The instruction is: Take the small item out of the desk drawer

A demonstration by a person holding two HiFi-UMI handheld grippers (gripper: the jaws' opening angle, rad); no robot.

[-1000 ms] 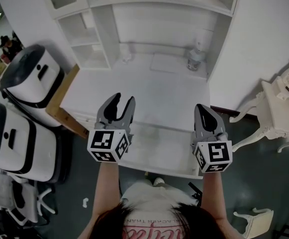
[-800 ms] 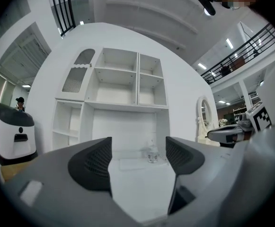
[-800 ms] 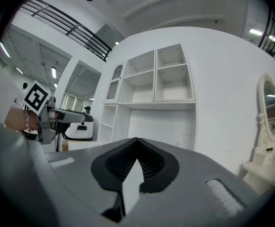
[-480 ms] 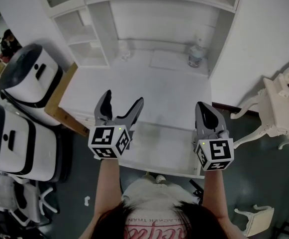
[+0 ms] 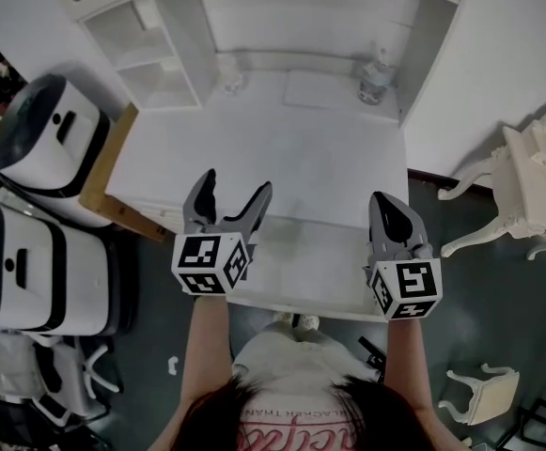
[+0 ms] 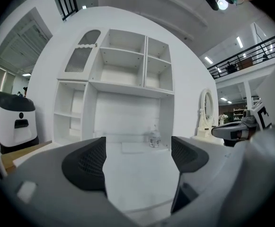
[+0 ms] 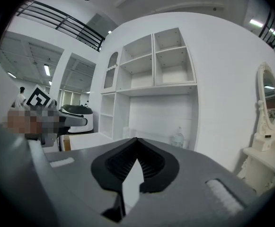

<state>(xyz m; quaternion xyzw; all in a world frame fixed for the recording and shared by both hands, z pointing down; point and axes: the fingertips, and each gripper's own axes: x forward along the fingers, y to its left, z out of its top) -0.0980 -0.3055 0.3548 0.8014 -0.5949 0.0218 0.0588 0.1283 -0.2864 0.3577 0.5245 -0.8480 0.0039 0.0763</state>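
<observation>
Your left gripper [image 5: 236, 184]: jaws have just been opening, now wide apart, nothing between. Your right gripper [image 5: 386, 202]: jaws together, empty. Desk [image 5: 301, 148] lies just ahead of both.

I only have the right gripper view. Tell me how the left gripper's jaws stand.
Observer: The left gripper has just been opening. Its jaws stand wide apart, with nothing between them.
Operator: Now tell me where both grippers sit relative to the desk.
Observer: In the head view, the left gripper and the shut right gripper are held side by side above the front part of the desk.
</observation>
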